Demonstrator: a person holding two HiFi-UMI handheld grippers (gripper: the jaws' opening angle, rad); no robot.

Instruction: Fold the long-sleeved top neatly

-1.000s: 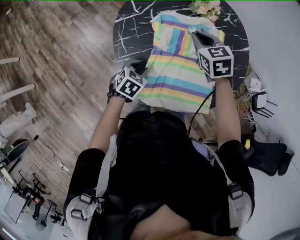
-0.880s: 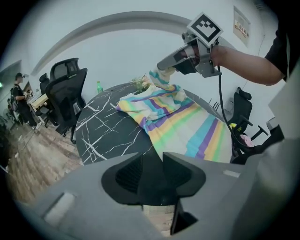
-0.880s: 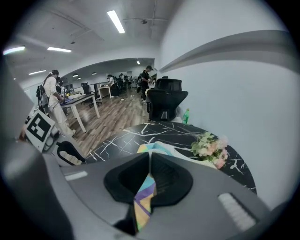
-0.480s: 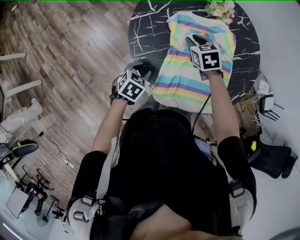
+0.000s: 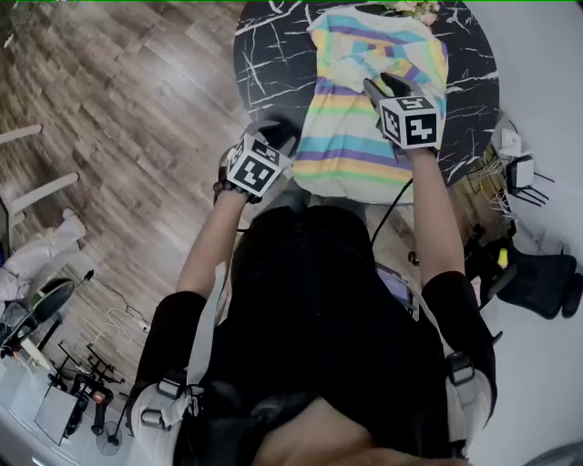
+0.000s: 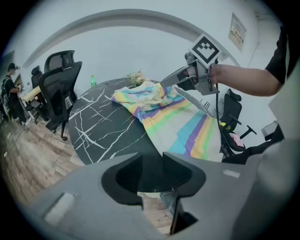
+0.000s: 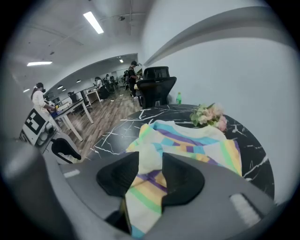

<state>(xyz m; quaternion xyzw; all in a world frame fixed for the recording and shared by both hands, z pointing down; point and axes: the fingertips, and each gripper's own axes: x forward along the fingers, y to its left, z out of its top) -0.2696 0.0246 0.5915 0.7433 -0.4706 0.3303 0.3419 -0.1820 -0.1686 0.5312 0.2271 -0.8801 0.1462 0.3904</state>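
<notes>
The pastel-striped long-sleeved top (image 5: 360,136) lies on the round black marble table (image 5: 273,64), its hem hanging over the near edge. A sleeve is folded across its upper part (image 7: 180,138). My right gripper (image 5: 383,86) hovers just above the middle of the top, and its jaws are opening. In the right gripper view (image 7: 150,161) striped cloth shows in the gap between the pads, and they do not press on it. My left gripper (image 5: 276,132) is held at the table's near left edge, beside the top, open and empty (image 6: 152,161).
A small bunch of flowers (image 5: 410,7) sits at the table's far edge beyond the collar. Black office chairs (image 6: 58,89) stand past the table. To the right of the table are a black chair base (image 5: 537,282) and a white device (image 5: 519,173) on the floor.
My right gripper has come down onto the top and its jaws have parted. The sleeve now lies folded over the chest. My left gripper has barely shifted.
</notes>
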